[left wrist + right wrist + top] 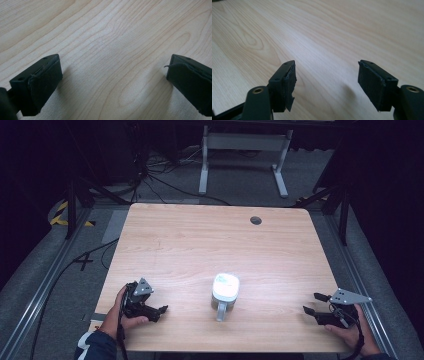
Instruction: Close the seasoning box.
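A white mug (225,290) lies on its side near the front middle of the wooden table (200,245), its handle toward the front edge. My left gripper (161,311) rests at the front left, held by a hand, pointing right toward the mug and apart from it. In the left gripper view its jaws stand wide apart (113,82) over bare wood. My right gripper (314,304) sits at the front right, pointing left toward the mug, also apart from it. Its pads (372,85) stand open with nothing between them (325,86).
A dark round grommet (256,220) is set in the table's far right part. Beyond the table stands a white desk frame (245,157) with cables on the grey floor. Metal rails (45,285) run along both sides.
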A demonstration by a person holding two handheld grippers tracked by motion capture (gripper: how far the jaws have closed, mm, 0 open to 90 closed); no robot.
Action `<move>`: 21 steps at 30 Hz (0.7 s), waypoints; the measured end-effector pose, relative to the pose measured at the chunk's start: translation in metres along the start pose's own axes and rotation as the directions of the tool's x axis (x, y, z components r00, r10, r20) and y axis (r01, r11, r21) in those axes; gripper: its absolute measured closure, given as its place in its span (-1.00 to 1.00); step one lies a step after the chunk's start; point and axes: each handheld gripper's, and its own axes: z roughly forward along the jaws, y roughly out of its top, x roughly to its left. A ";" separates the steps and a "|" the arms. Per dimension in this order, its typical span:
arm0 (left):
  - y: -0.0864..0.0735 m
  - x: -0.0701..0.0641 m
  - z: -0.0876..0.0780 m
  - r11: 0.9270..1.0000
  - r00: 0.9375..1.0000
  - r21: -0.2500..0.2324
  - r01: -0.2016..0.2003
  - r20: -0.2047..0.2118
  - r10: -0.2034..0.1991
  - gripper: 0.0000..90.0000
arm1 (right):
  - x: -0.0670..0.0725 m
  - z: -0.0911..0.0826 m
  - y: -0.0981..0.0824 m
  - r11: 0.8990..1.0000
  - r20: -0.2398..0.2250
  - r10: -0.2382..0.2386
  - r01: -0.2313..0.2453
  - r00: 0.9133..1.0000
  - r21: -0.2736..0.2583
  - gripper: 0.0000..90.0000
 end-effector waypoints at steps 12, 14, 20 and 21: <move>0.000 0.000 0.000 1.000 1.000 0.000 0.003 0.000 -0.003 -0.99 | -0.002 0.004 -0.006 0.999 0.024 0.032 -0.033 0.999 0.042 -0.44; 0.000 0.000 0.000 1.000 1.000 -0.002 0.004 0.000 -0.004 -0.99 | -0.001 0.004 -0.006 0.999 0.026 0.031 -0.032 0.999 0.042 -0.45; 0.000 0.000 0.000 1.000 1.000 0.000 0.002 -0.001 -0.002 -0.99 | -0.001 0.004 -0.006 0.998 0.025 0.037 -0.038 0.999 0.042 -0.45; 0.000 0.000 0.000 1.000 1.000 0.001 0.003 0.001 -0.003 -0.99 | -0.001 0.004 -0.006 0.998 0.025 0.037 -0.038 0.999 0.042 -0.45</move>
